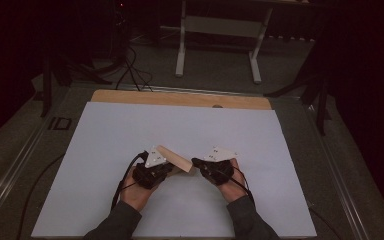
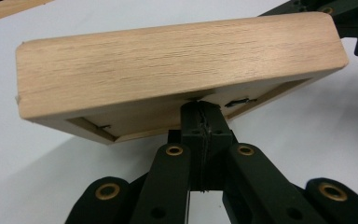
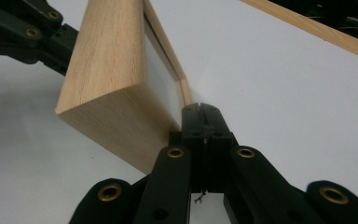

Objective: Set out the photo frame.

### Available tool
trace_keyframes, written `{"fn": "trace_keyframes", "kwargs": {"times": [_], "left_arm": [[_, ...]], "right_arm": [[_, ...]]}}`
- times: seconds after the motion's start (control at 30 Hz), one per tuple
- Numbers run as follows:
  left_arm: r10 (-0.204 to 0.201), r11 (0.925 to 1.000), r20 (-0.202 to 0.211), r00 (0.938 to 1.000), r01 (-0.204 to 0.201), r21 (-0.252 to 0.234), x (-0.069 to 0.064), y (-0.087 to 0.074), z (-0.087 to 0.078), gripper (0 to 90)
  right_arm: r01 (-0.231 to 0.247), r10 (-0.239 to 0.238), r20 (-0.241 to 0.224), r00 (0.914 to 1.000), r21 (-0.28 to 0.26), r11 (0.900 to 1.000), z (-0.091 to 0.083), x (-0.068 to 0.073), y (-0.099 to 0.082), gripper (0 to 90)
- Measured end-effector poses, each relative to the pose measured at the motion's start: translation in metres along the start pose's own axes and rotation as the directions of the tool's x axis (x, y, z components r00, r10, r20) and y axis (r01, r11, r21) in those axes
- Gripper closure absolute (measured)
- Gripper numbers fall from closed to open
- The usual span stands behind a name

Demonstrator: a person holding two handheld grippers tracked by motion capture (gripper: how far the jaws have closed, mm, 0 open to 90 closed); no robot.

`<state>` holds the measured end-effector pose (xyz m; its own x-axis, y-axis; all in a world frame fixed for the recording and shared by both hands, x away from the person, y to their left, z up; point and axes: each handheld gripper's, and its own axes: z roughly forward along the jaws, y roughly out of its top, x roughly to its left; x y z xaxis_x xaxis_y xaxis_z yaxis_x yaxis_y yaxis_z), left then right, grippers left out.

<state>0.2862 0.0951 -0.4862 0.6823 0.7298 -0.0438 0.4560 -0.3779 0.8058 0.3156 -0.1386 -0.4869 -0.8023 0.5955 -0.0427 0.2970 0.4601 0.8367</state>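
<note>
So your left gripper [image 2: 200, 109] has its jaws pressed together with the tips against the recessed underside of the wooden frame [image 2: 177, 65], and your right gripper [image 3: 200, 114] is closed the same way at the frame's [image 3: 107, 70] inner lip, so you're propping it from both ends and not actually pinching it. It's tilted up on edge over the white sheet [image 1: 130, 130], mid-table between your hands. It looks stiff and light but smooth-sided, so I'd guess it could slip; grab the thin rim, not the panel inside.
</note>
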Motion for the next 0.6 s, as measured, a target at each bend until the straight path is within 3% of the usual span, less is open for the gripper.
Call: {"fn": "trace_keyframes", "kwargs": {"times": [0.6], "left_arm": [[-0.002, 1.0000, -0.025, 0.9997, 0.002, -0.003, 0.0065, 0.0009, 0.0019, 89.4]], "right_arm": [[0.022, -0.022, -0.028, 0.9994, 0.005, 0.9997, 0.0001, 0.0072, 0.0000, 89.6]]}}
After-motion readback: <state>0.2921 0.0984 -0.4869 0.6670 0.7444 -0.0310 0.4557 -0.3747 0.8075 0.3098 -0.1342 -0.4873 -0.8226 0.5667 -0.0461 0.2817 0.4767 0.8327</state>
